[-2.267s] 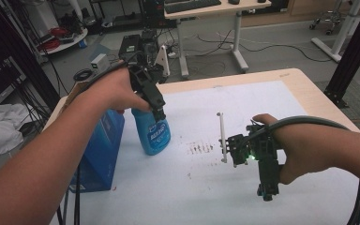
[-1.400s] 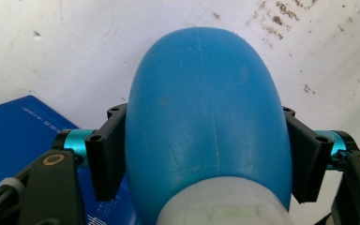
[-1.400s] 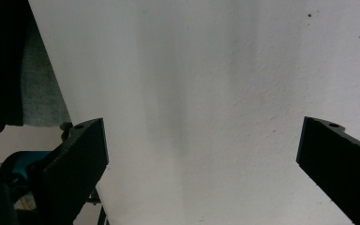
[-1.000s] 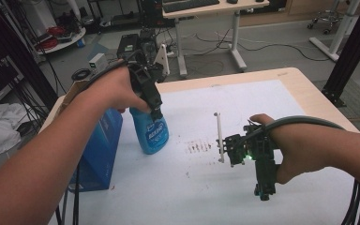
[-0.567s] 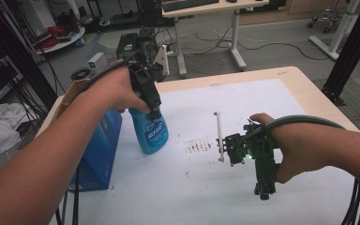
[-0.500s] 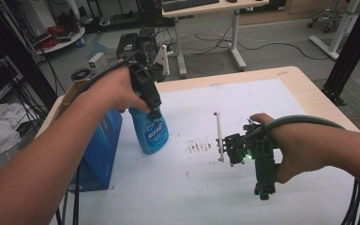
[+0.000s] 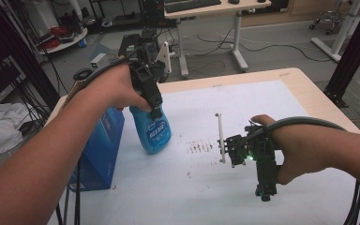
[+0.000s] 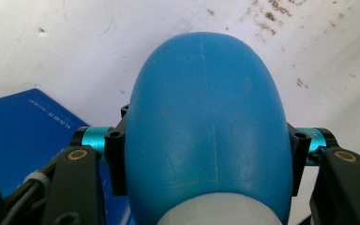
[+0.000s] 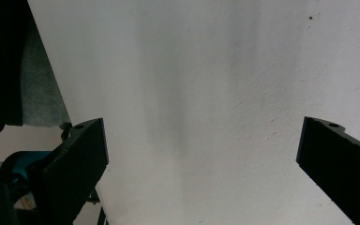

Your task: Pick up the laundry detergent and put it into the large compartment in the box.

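Observation:
My left gripper (image 7: pixel 155 111) is shut on a blue spray bottle (image 7: pixel 153 133), pinching it just below its white neck. The bottle hangs tilted, base down, over the left part of the white table cover (image 7: pixel 262 103). In the left gripper view the black pads (image 8: pixel 115 159) press both sides of the bottle's blue body (image 8: pixel 206 117). Over the right part of the cover my right gripper (image 7: pixel 265 191) points down, open and holding nothing. The right gripper view has its jaws (image 9: pixel 201 154) wide apart above bare white surface. A patch of brown smears (image 7: pixel 199 147) lies between the two grippers.
A blue box (image 7: pixel 98 150) stands at the table's left edge, close beside the bottle, its top seen as a blue panel (image 8: pixel 23 136). A thin white rod (image 7: pixel 220 136) stands just left of the right gripper. Desks, cables and floor lie beyond the far edge.

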Demonstrator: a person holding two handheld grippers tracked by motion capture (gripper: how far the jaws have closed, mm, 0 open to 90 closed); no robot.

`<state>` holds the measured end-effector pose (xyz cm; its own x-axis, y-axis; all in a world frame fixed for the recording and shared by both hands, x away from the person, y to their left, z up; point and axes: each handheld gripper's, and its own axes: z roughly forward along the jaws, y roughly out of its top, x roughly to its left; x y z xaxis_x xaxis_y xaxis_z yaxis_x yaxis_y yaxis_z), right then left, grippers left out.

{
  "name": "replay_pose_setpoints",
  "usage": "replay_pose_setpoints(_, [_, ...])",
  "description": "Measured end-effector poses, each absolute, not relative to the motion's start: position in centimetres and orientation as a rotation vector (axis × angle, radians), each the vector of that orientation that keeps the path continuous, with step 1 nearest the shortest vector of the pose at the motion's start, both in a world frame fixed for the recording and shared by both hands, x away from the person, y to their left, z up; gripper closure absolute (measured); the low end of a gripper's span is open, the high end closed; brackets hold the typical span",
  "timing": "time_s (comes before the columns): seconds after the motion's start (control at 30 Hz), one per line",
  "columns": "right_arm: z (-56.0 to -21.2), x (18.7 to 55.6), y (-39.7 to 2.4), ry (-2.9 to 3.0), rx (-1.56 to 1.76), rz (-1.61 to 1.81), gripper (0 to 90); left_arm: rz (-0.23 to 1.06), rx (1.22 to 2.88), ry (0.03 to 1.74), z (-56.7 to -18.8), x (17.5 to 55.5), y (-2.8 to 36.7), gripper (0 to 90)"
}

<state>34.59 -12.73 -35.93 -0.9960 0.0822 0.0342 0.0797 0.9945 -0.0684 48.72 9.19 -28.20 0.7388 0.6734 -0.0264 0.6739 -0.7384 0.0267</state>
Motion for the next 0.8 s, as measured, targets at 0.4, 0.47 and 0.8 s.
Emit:
replay_pose_setpoints(0.4, [-35.7,34.6,-12.4,-3.116,-0.074,0.077,1.4,0.022,2.863,1.138,-21.2,47.1,10.3,38.4])
replay_pose_setpoints(0.47, [-35.7,34.6,-12.4,-3.114,-0.070,0.076,1.4,0.019,2.858,1.146,-20.6,47.0,10.5,38.4])
replay_pose_setpoints(0.8, [-35.5,34.4,-12.3,-3.118,-0.065,0.078,1.4,-0.041,2.825,1.187,-15.2,45.5,12.9,38.4])
